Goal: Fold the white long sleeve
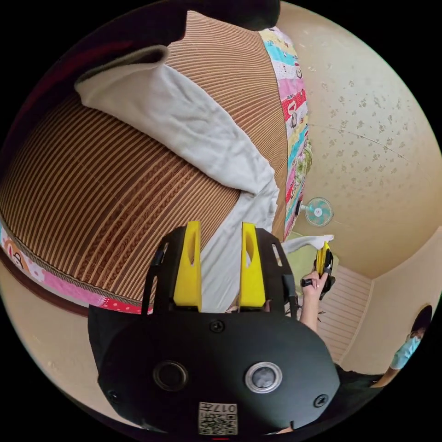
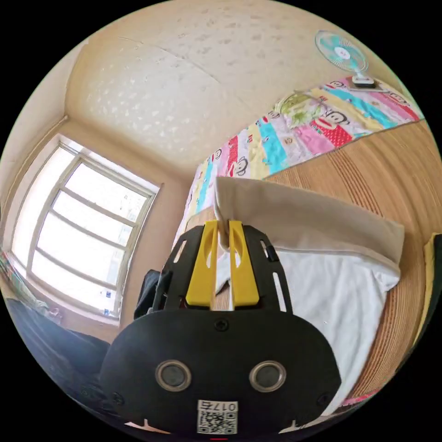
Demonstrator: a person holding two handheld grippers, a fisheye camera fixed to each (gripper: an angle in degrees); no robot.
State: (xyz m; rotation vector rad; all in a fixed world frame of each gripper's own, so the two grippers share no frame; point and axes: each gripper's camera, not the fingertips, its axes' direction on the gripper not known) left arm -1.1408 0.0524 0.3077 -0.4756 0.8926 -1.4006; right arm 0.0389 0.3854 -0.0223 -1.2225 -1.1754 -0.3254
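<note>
The white long sleeve (image 1: 193, 124) lies stretched across a brown striped woven mat (image 1: 101, 184) on the bed. My left gripper (image 1: 221, 228) is open just above the mat, with a strip of the garment showing in the gap between its yellow jaws. A hand holds my right gripper (image 1: 323, 258) further along, raised with white cloth in it. In the right gripper view, my right gripper (image 2: 223, 225) is shut on an edge of the white long sleeve (image 2: 331, 285), and the lifted part hangs as a shaded flap. The left gripper's (image 2: 433, 276) yellow edge shows beside the garment.
A colourful patchwork sheet (image 2: 294, 138) borders the mat (image 2: 391, 161). A small fan (image 1: 318, 212) stands past the bed by the wall, and the fan (image 2: 343, 53) also appears at the sheet's far end. A bright window (image 2: 78, 230) is to one side. Another person (image 1: 407, 350) is near a doorway.
</note>
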